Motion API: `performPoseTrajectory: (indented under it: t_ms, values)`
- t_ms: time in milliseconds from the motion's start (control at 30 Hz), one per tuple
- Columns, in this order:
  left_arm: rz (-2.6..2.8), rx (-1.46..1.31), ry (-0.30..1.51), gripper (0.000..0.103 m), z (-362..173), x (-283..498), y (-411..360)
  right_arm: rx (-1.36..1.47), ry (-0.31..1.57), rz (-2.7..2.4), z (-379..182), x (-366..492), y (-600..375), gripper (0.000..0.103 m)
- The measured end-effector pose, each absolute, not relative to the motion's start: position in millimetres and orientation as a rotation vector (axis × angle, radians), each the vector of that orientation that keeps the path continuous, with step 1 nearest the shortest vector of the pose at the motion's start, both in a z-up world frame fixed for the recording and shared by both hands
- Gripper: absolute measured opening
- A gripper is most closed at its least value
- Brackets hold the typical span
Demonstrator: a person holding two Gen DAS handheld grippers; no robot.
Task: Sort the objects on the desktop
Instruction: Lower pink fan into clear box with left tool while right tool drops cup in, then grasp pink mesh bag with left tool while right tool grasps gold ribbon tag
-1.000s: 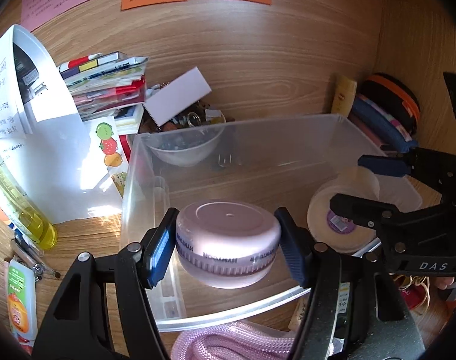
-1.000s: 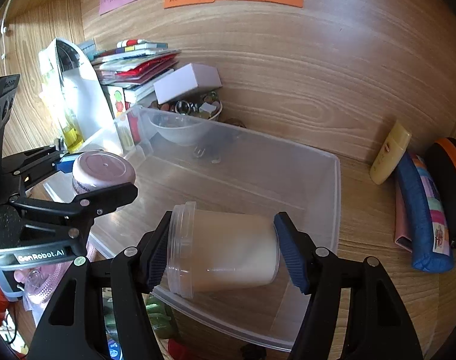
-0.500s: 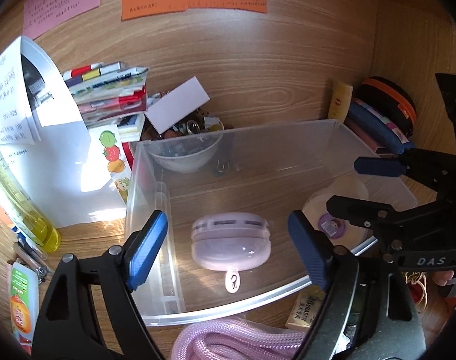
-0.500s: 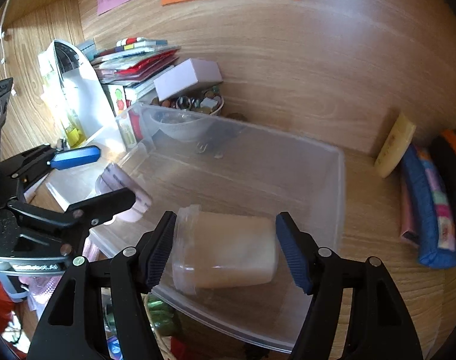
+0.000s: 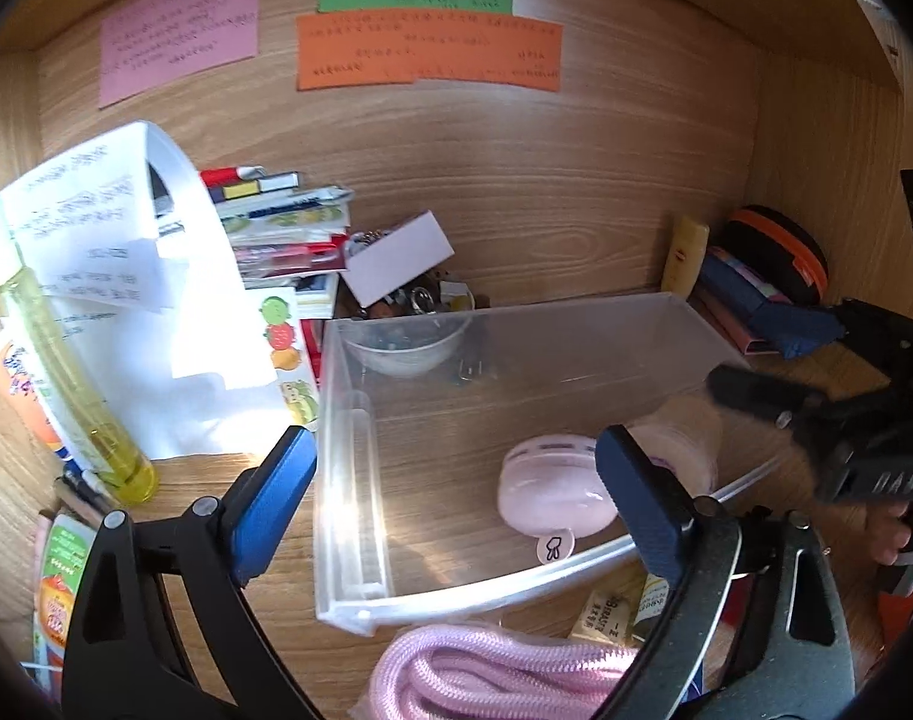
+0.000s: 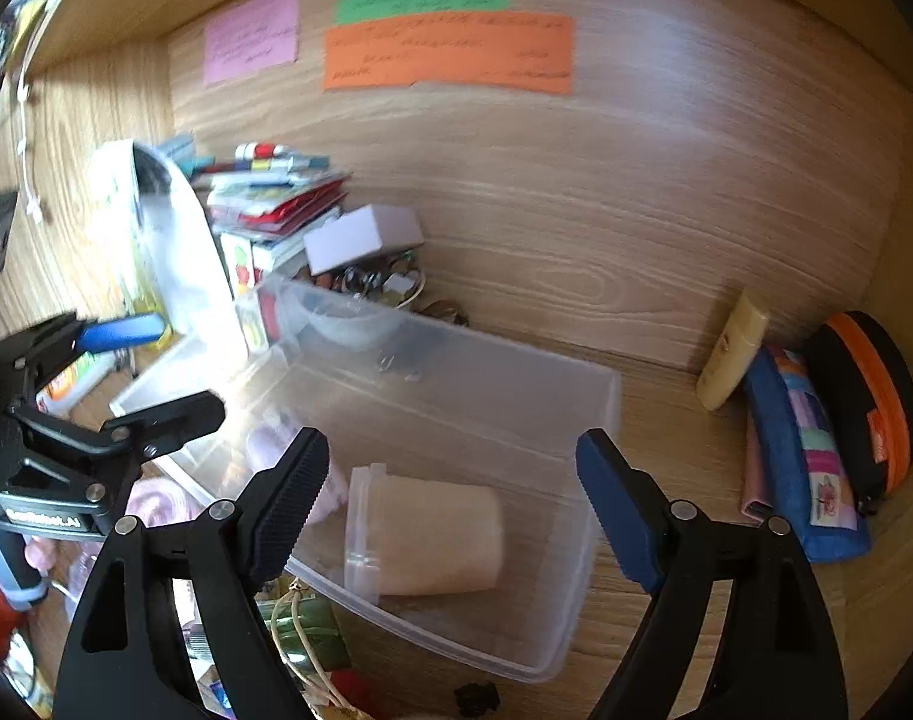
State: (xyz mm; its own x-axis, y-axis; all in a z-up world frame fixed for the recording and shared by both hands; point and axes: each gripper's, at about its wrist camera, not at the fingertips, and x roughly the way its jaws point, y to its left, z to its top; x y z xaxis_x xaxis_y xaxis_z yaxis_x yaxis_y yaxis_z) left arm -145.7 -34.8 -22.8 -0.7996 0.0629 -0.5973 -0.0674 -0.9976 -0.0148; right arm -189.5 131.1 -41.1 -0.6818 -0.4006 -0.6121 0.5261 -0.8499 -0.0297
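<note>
At the left a yellow bottle (image 5: 66, 384) stands on the table (image 5: 204, 480) beside loose papers (image 5: 114, 276), out of the way of the sorting; next, the left hand-held gripper (image 5: 456, 501) has just been opening and its jaws stand wide and empty; the pink round case (image 5: 549, 495) lies inside the clear bin (image 5: 348, 480), seemingly dropped there as its sorted place; further right the right hand-held gripper (image 6: 450, 507) has likewise just been opening, holding nothing; the lidded beige cup (image 6: 423, 537) rests on its side in the bin below it; a blue pencil case (image 6: 804, 456) leans by the wall, probably not yet sorted.
</note>
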Motion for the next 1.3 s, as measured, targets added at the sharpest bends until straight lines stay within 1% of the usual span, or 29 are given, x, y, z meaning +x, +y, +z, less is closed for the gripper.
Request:
performPoseTrajectory:
  t_ms: [67, 267, 300, 467, 600, 833, 1000, 1167, 1300]
  values:
    - [2.939, -0.955, 0.022, 0.098, -19, -139, -36, 0.818, 0.250, -2.489, -33, -185, 138, 0.083]
    - [2.995, -0.897, 0.066, 0.099, -6, -117, -38, 0.719, 0.257, -2.557, -17, -150, 154, 0.097]
    - [2.997, -0.889, 0.061, 0.099, -4, -113, -39, 0.709, 0.260, -2.563, -16, -144, 156, 0.098]
    - [3.000, -0.851, 0.006, 0.100, 9, -94, -46, 0.692, 0.263, -2.573, -17, -120, 168, 0.098]
    - [2.992, -0.824, 0.001, 0.101, 15, -79, -47, 0.692, 0.271, -2.586, -21, -104, 181, 0.098]
    - [2.941, -0.892, 0.029, 0.101, 3, -58, -37, 0.717, 0.279, -2.597, -32, -86, 196, 0.098]
    - [2.904, -0.940, 0.116, 0.101, -19, -48, -21, 0.754, 0.272, -2.593, -44, -78, 206, 0.098]
    - [2.866, -1.050, 0.226, 0.101, -48, -45, -10, 0.827, 0.263, -2.569, -62, -74, 208, 0.098]
    - [2.862, -1.052, 0.311, 0.102, -60, -40, -4, 0.874, 0.265, -2.536, -75, -72, 206, 0.098]
